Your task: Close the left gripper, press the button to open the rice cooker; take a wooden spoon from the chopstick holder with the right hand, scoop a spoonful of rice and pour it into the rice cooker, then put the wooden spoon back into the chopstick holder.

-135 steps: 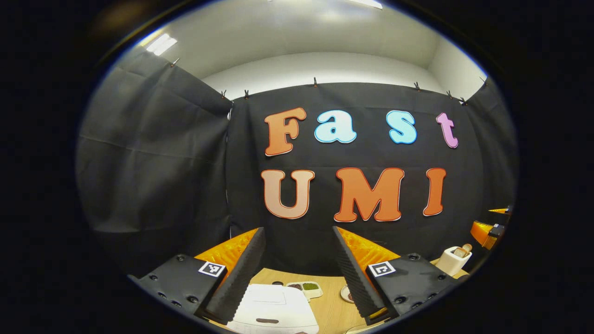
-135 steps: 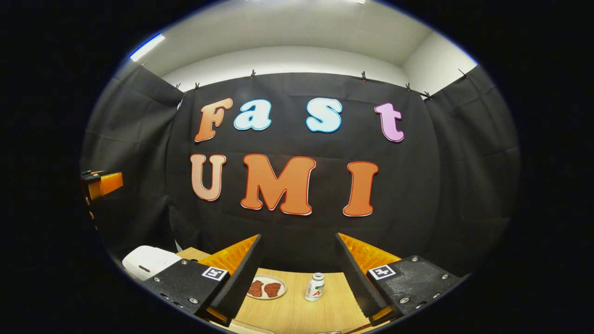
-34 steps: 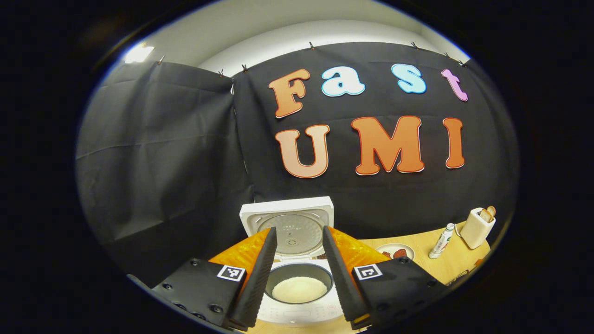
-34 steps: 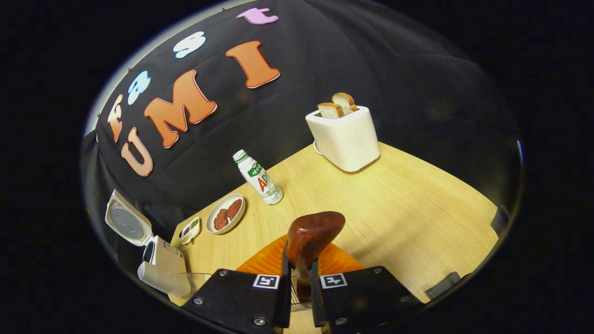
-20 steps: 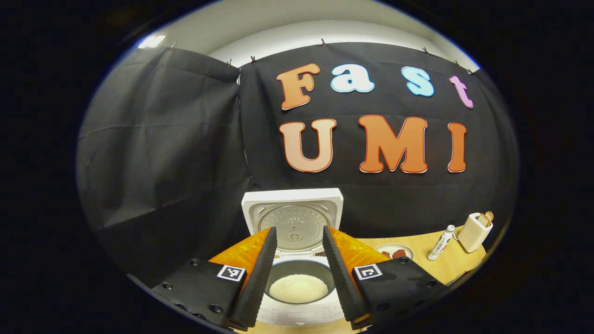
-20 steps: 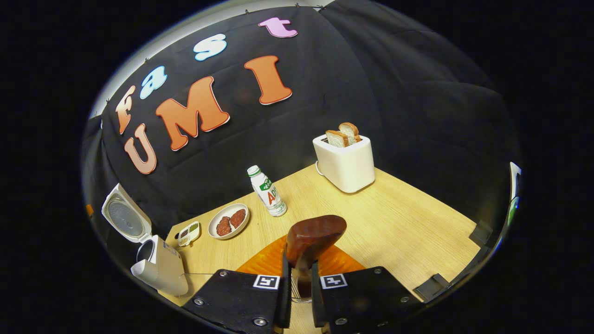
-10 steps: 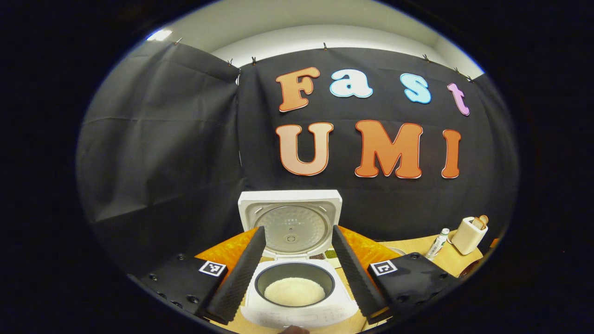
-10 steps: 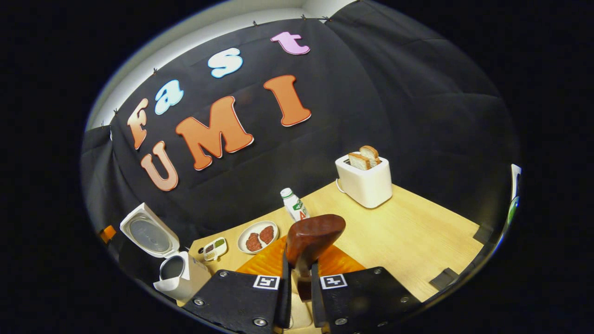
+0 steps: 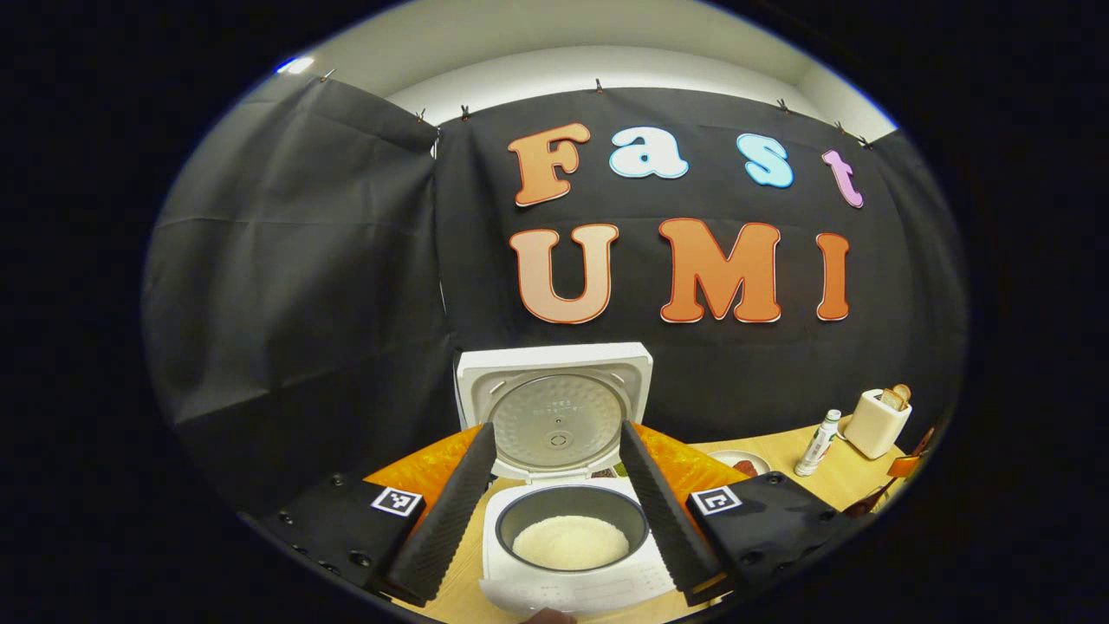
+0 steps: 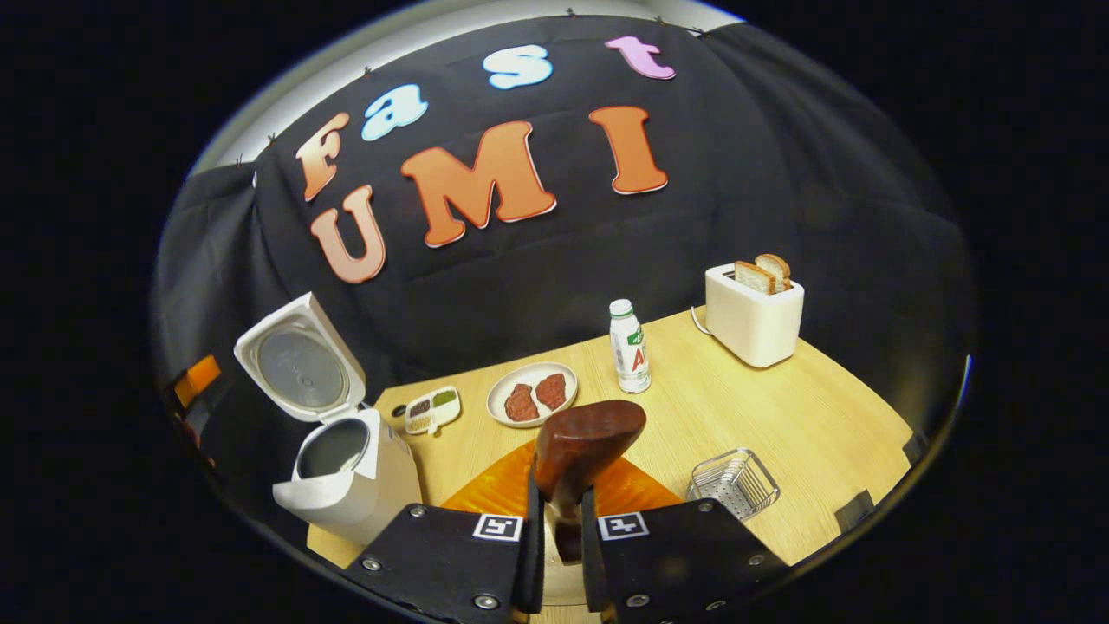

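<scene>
In the left gripper view the rice cooker [image 9: 572,555] is cut off at six o'clock. In the right gripper view the wooden spoon [image 10: 585,451] handle is hidden between the fingers, and the small dish [image 10: 431,409] at ten o'clock holds contents too small to tell.

Brightness: even and moderate in both views; the tabletop [image 10: 780,416] is well lit.
Source: overhead; a ceiling lamp [image 9: 295,65] glows above the rice cooker [image 9: 567,511], far to its left.
Glare: soft sheen on the rice cooker's open lid.
Shadows: short and soft beside the toaster [image 10: 752,314].
Distortion: strong fisheye bending near the rims.
Focus: sharp centrally, softer at the edges.
</scene>
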`<move>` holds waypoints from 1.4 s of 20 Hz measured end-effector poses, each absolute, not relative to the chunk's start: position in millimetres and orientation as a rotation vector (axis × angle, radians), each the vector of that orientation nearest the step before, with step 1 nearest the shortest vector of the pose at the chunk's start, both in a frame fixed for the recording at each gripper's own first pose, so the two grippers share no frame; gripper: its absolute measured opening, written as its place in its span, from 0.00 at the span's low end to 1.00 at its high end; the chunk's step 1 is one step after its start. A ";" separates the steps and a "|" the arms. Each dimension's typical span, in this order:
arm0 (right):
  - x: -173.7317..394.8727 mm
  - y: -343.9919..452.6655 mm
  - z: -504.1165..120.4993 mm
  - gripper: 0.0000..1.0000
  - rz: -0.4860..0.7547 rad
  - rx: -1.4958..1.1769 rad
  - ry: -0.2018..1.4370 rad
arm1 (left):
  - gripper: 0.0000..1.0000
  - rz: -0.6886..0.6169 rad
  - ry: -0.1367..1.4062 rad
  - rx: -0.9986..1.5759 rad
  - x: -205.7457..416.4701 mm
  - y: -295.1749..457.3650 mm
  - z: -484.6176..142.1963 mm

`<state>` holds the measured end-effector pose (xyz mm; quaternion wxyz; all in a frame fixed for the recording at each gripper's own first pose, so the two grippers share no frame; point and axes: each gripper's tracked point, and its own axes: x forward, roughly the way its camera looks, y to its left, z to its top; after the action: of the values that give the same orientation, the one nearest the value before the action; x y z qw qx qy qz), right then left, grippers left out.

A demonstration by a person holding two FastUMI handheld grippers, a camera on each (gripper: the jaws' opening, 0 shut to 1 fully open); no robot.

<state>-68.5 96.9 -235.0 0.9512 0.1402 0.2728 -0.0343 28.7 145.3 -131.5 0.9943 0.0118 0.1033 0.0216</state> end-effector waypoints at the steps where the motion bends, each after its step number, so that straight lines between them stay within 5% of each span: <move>1: -68.8 102.8 -242.8 0.18 -0.067 0.257 0.569 | 0.96 0.037 0.206 0.019 27.7 147.3 -130.8; 19: -84.7 118.8 -333.2 0.18 -0.025 -0.057 0.682 | 0.96 0.153 0.231 0.005 0.5 185.8 -139.4; 28: -119.1 120.9 -343.9 0.18 -0.056 0.062 0.800 | 0.96 0.118 0.270 0.006 7.3 174.9 -156.4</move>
<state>-119.1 120.9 -343.9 0.9202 0.0300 0.3892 -0.0274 7.3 174.9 -156.4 0.9892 0.0031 0.1345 0.0586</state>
